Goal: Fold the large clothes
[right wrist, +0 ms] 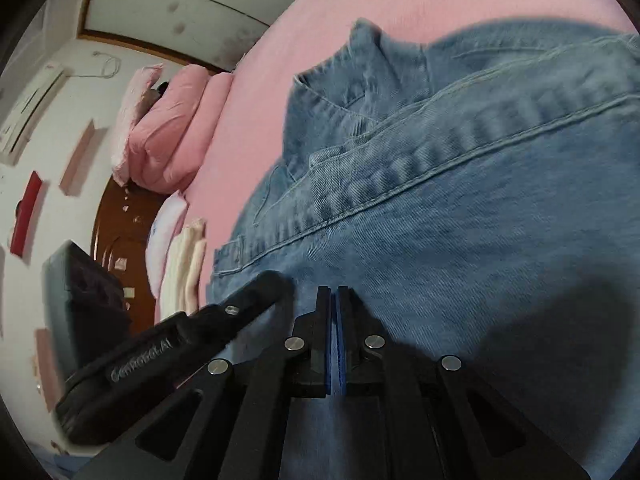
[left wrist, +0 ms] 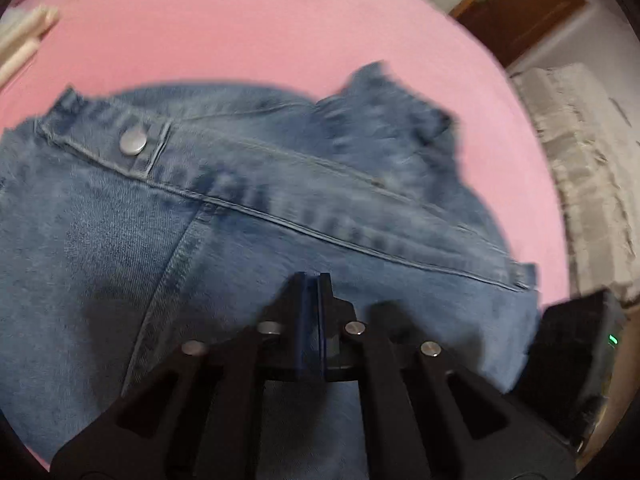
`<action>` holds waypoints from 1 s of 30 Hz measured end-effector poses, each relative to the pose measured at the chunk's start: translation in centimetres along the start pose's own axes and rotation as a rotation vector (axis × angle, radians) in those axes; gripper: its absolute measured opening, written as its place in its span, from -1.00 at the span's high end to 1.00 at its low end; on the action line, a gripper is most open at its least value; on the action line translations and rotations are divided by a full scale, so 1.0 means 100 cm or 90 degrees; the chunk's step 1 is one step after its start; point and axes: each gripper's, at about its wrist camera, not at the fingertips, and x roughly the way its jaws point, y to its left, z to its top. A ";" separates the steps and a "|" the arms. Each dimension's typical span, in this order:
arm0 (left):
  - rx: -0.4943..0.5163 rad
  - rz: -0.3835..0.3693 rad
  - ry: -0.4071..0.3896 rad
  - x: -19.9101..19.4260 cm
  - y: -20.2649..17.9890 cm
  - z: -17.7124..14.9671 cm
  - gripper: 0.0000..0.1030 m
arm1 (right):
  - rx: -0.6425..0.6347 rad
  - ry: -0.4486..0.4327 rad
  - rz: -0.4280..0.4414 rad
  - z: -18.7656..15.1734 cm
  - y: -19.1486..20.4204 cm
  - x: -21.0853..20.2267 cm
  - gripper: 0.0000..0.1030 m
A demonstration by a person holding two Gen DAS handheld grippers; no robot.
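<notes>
At the far left of the left wrist view a stack of pale folded cloth (left wrist: 24,44) lies at the edge of the pink bed sheet (left wrist: 248,28). The jeans (left wrist: 120,240) are spread over that sheet and fill the middle and lower part of the view, with a silver button (left wrist: 133,141) on the waistband toward the upper left and a raised, blurred fold of denim toward the upper right. The left gripper (left wrist: 316,280) points down over the denim with its blue-padded jaws pressed together; no cloth shows between them. Past the sheet's right edge lies a whitish textured cover (left wrist: 580,160), and a dark device with a green light (left wrist: 576,352) shows at the lower right. In the right wrist view, pink pillows (right wrist: 172,132) and folded pale cloths (right wrist: 184,264) lie at the left, beside the sheet. The left gripper's black body (right wrist: 168,364) crosses the lower left. The right gripper (right wrist: 333,292) sits just above the jeans with its jaws closed, apparently empty, though the tips are too dark to be sure they touch the fabric.
</notes>
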 end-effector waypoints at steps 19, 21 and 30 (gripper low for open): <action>-0.079 -0.131 0.067 -0.028 0.054 0.011 0.97 | -0.055 0.005 -0.114 0.012 0.024 -0.035 0.97; -0.046 -0.087 0.092 -0.012 0.031 -0.002 0.97 | -0.086 0.117 -0.083 -0.010 0.045 0.014 0.97; -0.198 -0.014 0.053 -0.053 0.157 0.020 0.99 | 0.000 0.011 -0.105 0.000 -0.058 -0.040 1.00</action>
